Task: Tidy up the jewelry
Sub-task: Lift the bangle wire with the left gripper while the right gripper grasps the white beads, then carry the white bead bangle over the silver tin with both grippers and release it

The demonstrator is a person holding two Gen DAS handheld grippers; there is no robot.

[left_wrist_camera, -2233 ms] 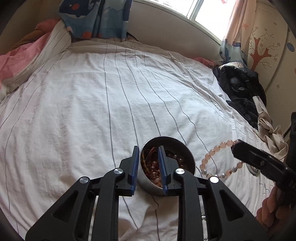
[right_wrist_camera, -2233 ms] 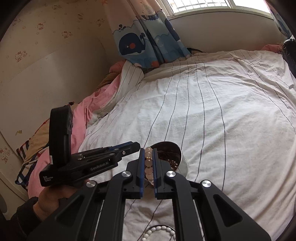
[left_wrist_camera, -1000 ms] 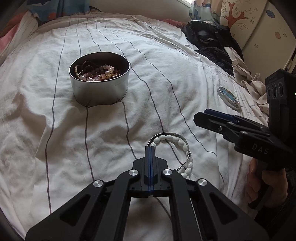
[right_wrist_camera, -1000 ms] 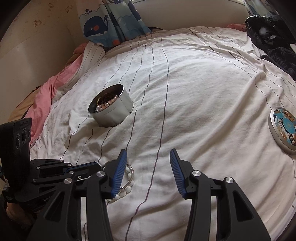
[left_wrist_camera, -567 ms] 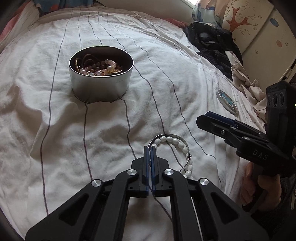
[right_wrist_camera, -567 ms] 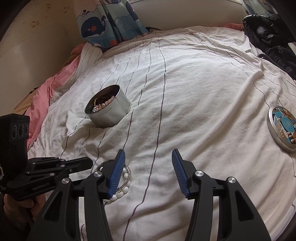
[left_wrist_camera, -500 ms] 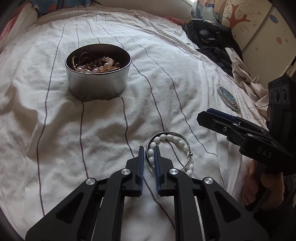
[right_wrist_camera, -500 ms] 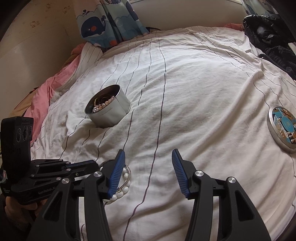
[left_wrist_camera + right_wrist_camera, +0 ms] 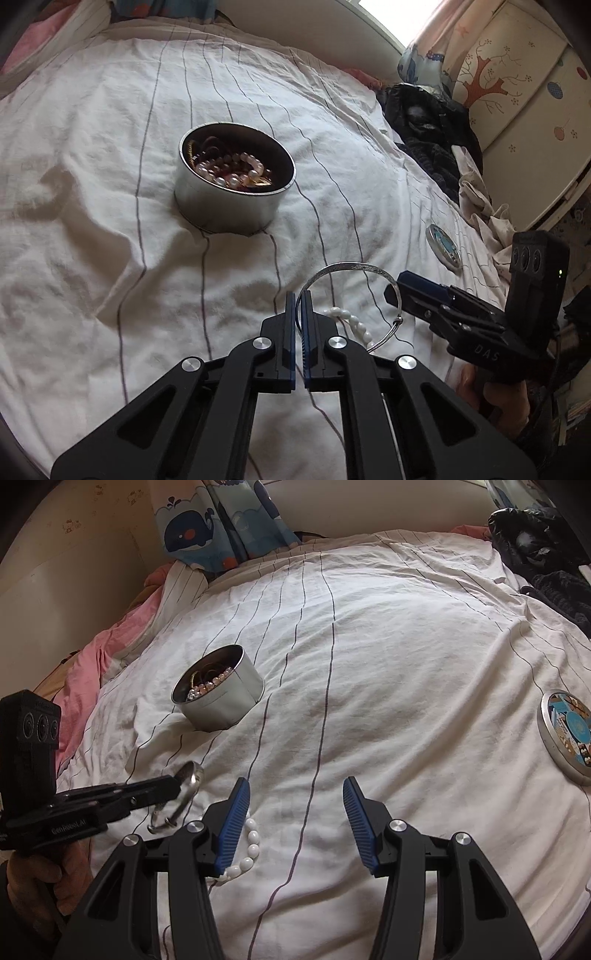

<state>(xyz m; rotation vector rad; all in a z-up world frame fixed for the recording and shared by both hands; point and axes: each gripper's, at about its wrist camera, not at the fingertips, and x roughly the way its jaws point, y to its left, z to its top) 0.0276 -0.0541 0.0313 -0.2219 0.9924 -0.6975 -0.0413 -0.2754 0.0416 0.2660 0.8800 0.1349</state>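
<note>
Round silver metal tin (image 9: 229, 206) sits on the white striped bedsheet (image 9: 92, 229), already holding several bead strands; part of the sorting looks done. Left: thin silver metal bangle (image 9: 347, 266), white pearl bead bracelet (image 9: 248, 853) on the sheet below it, and the tin's round printed lid (image 9: 567, 734) lying well apart (unfitted). Left tongs (image 9: 298, 301) pinched nearly closed on the bangle's rim, bangle lifted clear of the sheet. Right tongs (image 9: 295, 801) spread wide, holding nothing, near the pearls.
</note>
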